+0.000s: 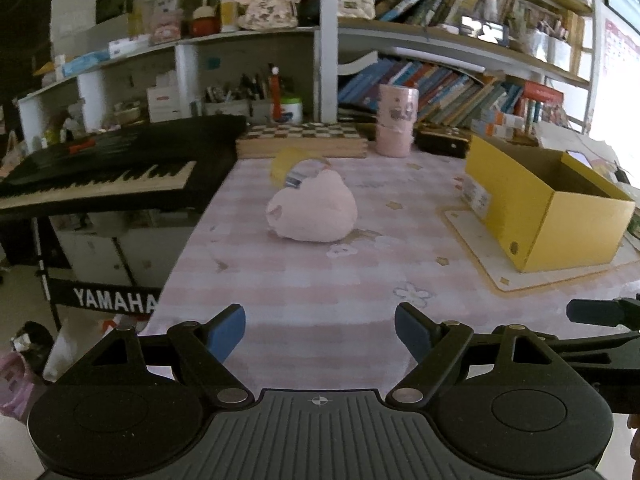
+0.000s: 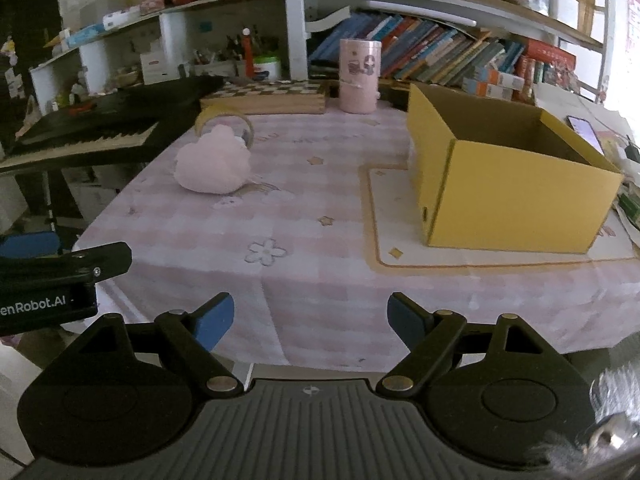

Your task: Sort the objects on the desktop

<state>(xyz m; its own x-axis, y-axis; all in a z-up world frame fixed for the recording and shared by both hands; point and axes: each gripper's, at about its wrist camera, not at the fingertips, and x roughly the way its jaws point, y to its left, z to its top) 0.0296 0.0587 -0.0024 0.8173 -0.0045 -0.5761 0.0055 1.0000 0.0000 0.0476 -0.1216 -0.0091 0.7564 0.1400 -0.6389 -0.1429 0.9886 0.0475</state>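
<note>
A pink plush toy (image 1: 312, 212) lies on the pink checked tablecloth (image 1: 300, 296), ahead of my left gripper (image 1: 320, 328), which is open and empty near the table's front edge. A roll of yellow tape (image 1: 288, 164) stands just behind the plush. An open yellow cardboard box (image 1: 548, 200) sits on a mat at the right. In the right wrist view the plush (image 2: 214, 164) and tape (image 2: 224, 120) are at the far left and the box (image 2: 504, 176) is ahead right. My right gripper (image 2: 310, 316) is open and empty at the table's front edge.
A pink cylindrical container (image 1: 396, 120) and a checkered wooden board (image 1: 304, 140) stand at the back of the table. A black Yamaha keyboard (image 1: 104, 172) borders the table's left side. Bookshelves (image 1: 460, 80) fill the back wall. A phone (image 2: 584, 128) lies right of the box.
</note>
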